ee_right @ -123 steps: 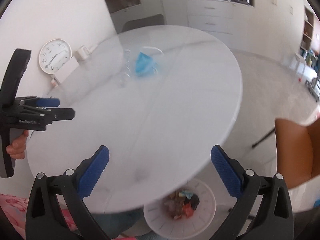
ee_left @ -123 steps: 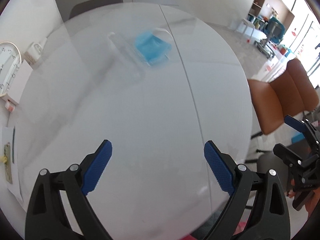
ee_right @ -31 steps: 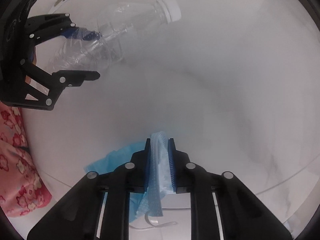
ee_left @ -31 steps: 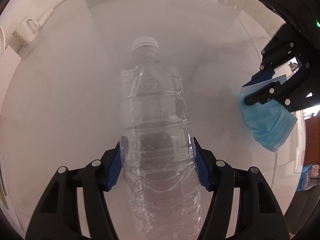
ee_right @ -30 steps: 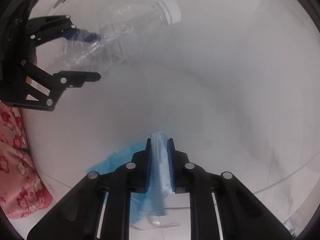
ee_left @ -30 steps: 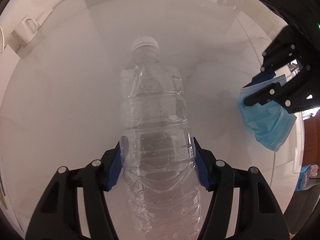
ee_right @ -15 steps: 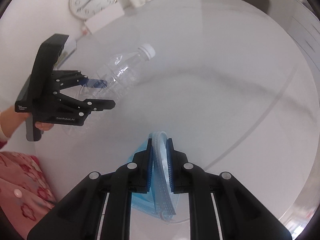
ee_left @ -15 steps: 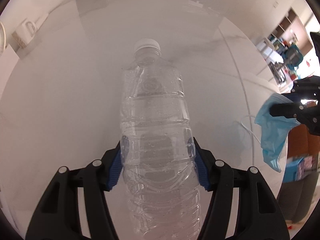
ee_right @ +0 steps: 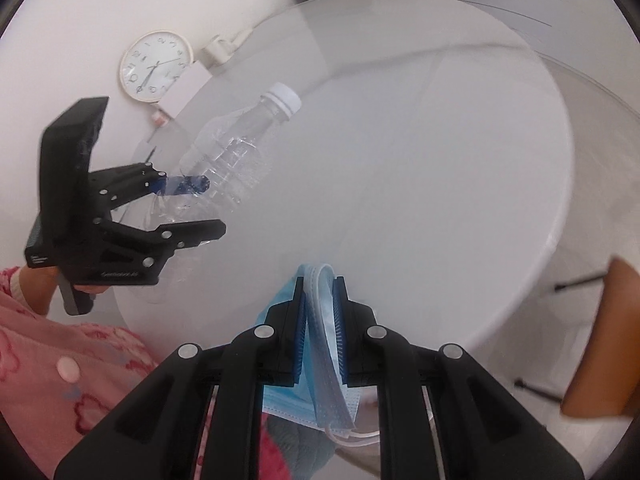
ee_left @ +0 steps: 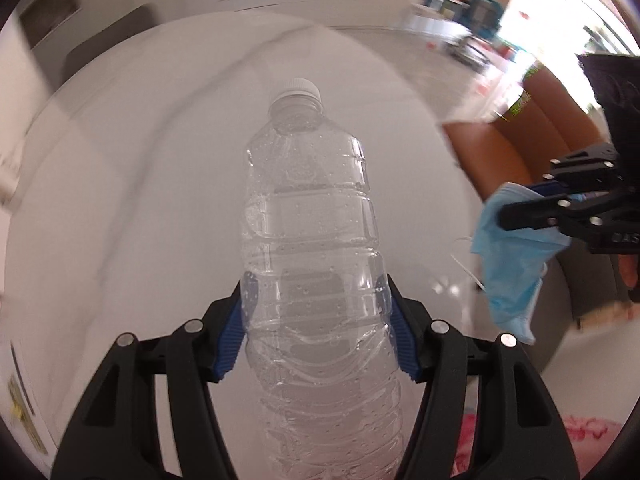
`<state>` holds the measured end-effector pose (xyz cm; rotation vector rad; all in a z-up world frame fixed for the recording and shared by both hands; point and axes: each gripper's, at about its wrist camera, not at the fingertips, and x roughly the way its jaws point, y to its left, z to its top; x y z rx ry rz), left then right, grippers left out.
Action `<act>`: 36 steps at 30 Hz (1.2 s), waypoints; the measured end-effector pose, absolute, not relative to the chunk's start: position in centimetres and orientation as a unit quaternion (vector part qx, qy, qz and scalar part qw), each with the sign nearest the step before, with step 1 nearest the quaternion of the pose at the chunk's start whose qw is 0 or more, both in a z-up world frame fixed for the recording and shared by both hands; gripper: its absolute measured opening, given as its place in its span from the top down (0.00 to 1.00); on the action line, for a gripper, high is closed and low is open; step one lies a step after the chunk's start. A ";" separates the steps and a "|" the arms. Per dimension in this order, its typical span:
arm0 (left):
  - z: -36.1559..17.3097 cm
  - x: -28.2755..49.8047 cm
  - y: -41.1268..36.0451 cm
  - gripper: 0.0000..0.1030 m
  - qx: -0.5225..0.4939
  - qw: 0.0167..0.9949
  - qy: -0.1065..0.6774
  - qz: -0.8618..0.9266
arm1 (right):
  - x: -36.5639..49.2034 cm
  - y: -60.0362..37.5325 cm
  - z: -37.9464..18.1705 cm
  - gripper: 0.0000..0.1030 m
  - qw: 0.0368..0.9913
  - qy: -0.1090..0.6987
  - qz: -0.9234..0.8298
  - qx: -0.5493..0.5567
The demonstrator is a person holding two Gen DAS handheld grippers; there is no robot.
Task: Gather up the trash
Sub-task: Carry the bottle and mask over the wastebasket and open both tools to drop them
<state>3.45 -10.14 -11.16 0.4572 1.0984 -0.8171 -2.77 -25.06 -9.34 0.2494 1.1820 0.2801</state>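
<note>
Above the table (ee_right: 440,160) now — bottle (ee_left: 312,240), mask (ee_right: 324,320) lifted clear

Round white table (ee_right: 440,160). Wall clock (ee_right: 157,66), white face, pale rim, lying beyond the table's far left edge. Brown chair (ee_left: 520,136) beside the table's right edge.

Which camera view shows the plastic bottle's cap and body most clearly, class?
The left wrist view: the plastic bottle fills the centre, cap to base, clamped in the left gripper. The right wrist view shows it smaller, side-on, its lower part partly hidden by gripper fingers.
</note>
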 end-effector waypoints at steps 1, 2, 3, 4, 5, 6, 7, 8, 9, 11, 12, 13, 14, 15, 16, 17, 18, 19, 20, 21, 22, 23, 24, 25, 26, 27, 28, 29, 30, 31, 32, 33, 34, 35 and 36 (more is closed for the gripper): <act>-11.1 2.0 -10.6 0.42 0.219 0.744 0.499 -0.387 | -4.1 -24.9 -9.4 0.85 0.815 0.554 0.124 0.120; -11.1 1.0 -11.4 0.42 0.226 0.738 0.497 -0.398 | -5.8 -25.4 -9.3 0.85 0.816 0.553 0.114 0.125; -11.2 0.0 -11.9 0.42 0.231 0.732 0.496 -0.407 | -7.4 -25.8 -9.4 0.85 0.816 0.554 0.104 0.129; -11.2 -1.2 -12.2 0.42 0.236 0.724 0.494 -0.419 | -8.2 -26.0 -9.7 0.85 0.815 0.556 0.098 0.132; -11.3 -2.2 -12.6 0.42 0.241 0.717 0.494 -0.429 | -9.7 -26.2 -10.0 0.85 0.814 0.558 0.088 0.133; -11.5 -2.7 -12.7 0.42 0.244 0.713 0.494 -0.435 | -11.1 -26.4 -10.4 0.85 0.813 0.561 0.079 0.134; -11.7 -3.6 -13.0 0.42 0.246 0.707 0.495 -0.442 | -11.4 -26.5 -10.7 0.85 0.813 0.562 0.074 0.135; -11.9 -4.4 -13.2 0.42 0.248 0.701 0.498 -0.447 | -12.5 -26.6 -11.2 0.84 0.811 0.564 0.066 0.139; -12.1 -4.8 -13.6 0.42 0.250 0.697 0.499 -0.450 | -13.7 -27.1 -11.5 0.84 0.811 0.566 0.059 0.139; -12.5 -5.3 -14.5 0.42 0.258 0.688 0.503 -0.455 | -15.6 -27.5 -12.8 0.84 0.808 0.573 0.043 0.130; -12.7 -5.7 -15.1 0.42 0.263 0.687 0.503 -0.454 | -16.2 -27.8 -13.6 0.84 0.807 0.576 0.038 0.127; -12.7 -6.3 -15.4 0.42 0.269 0.686 0.502 -0.453 | -16.4 -27.7 -14.5 0.84 0.806 0.578 0.034 0.121; -12.9 -7.1 -16.2 0.42 0.273 0.684 0.502 -0.453 | -16.7 -27.8 -15.8 0.84 0.804 0.582 0.033 0.117; -13.0 -7.5 -16.2 0.42 0.275 0.683 0.504 -0.452 | -16.8 -27.8 -16.9 0.84 0.803 0.583 0.033 0.117; -13.5 -7.6 -16.8 0.42 0.276 0.681 0.507 -0.451 | -16.7 -27.9 -18.4 0.84 0.800 0.587 0.034 0.116; -13.7 -7.7 -17.8 0.42 0.278 0.680 0.509 -0.449 | -16.5 -27.7 -19.8 0.84 0.800 0.589 0.038 0.113; -13.8 -8.0 -18.1 0.42 0.279 0.680 0.511 -0.446 | -16.8 -28.0 -20.5 0.84 0.799 0.589 0.042 0.112; -14.0 -8.1 -18.3 0.42 0.281 0.680 0.513 -0.442 | -17.1 -27.9 -21.6 0.84 0.798 0.590 0.045 0.113; -14.1 -8.4 -18.3 0.42 0.284 0.680 0.514 -0.439 | -17.2 -28.1 -22.7 0.84 0.798 0.590 0.047 0.116; -14.2 -8.5 -18.6 0.42 0.287 0.681 0.514 -0.436 | -17.2 -28.3 -23.5 0.84 0.798 0.588 0.050 0.119; -14.3 -8.7 -18.7 0.42 0.292 0.682 0.514 -0.431 | -16.9 -28.1 -24.5 0.84 0.799 0.587 0.052 0.118; -14.4 -8.9 -18.8 0.42 0.294 0.682 0.514 -0.429 | -16.8 -28.1 -25.1 0.70 0.798 0.589 0.055 0.114; -14.6 -9.2 -19.2 0.42 0.296 0.682 0.514 -0.427 | -16.9 -28.0 -25.5 0.51 0.797 0.591 0.058 0.111; -14.7 -9.1 -20.0 0.42 0.298 0.682 0.516 -0.425 | -16.9 -27.8 -26.0 0.44 0.796 0.592 0.062 0.109; -14.6 -9.7 -20.0 0.42 0.299 0.681 0.517 -0.424 | -16.7 -27.6 -26.4 0.41 0.794 0.595 0.067 0.106; -14.6 -10.0 -19.6 0.42 0.300 0.681 0.517 -0.423 | -16.8 -27.6 -26.5 0.41 0.794 0.595 0.070 0.104; -14.7 -10.2 -20.0 0.42 0.302 0.680 0.517 -0.423 | -16.8 -27.6 -26.6 0.40 0.793 0.596 0.074 0.102; -14.8 -10.6 -20.1 0.42 0.305 0.678 0.516 -0.425 | -16.9 -27.7 -26.4 0.35 0.794 0.595 0.071 0.098; -14.9 -10.8 -20.5 0.42 0.311 0.676 0.514 -0.427 | -17.3 -28.1 -26.3 0.31 0.796 0.594 0.067 0.095; -14.6 -10.8 -20.4 0.42 0.316 0.674 0.512 -0.430 | -17.6 -28.5 -25.7 0.30 0.799 0.591 0.059 0.091; -14.9 -11.0 -20.7 0.42 0.319 0.672 0.510 -0.432 | -17.7 -28.8 -25.3 0.27 0.802 0.588 0.052 0.090; -14.9 -11.3 -20.8 0.42 0.322 0.668 0.509 -0.436 | -18.0 -29.2 -24.8 0.24 0.804 0.586 0.042 0.089; -15.1 -11.7 -21.0 0.42 0.327 0.663 0.509 -0.440 | -18.3 -29.7 -24.1 0.23 0.806 0.584 0.029 0.088; -15.2 -12.1 -20.9 0.42 0.334 0.658 0.508 -0.444 | -18.8 -30.5 -23.4 0.21 0.809 0.582 0.008 0.084; -15.4 -12.4 -21.2 0.42 0.341 0.653 0.507 -0.447 | -19.2 -31.2 -22.6 0.21 0.810 0.580 -0.007 0.082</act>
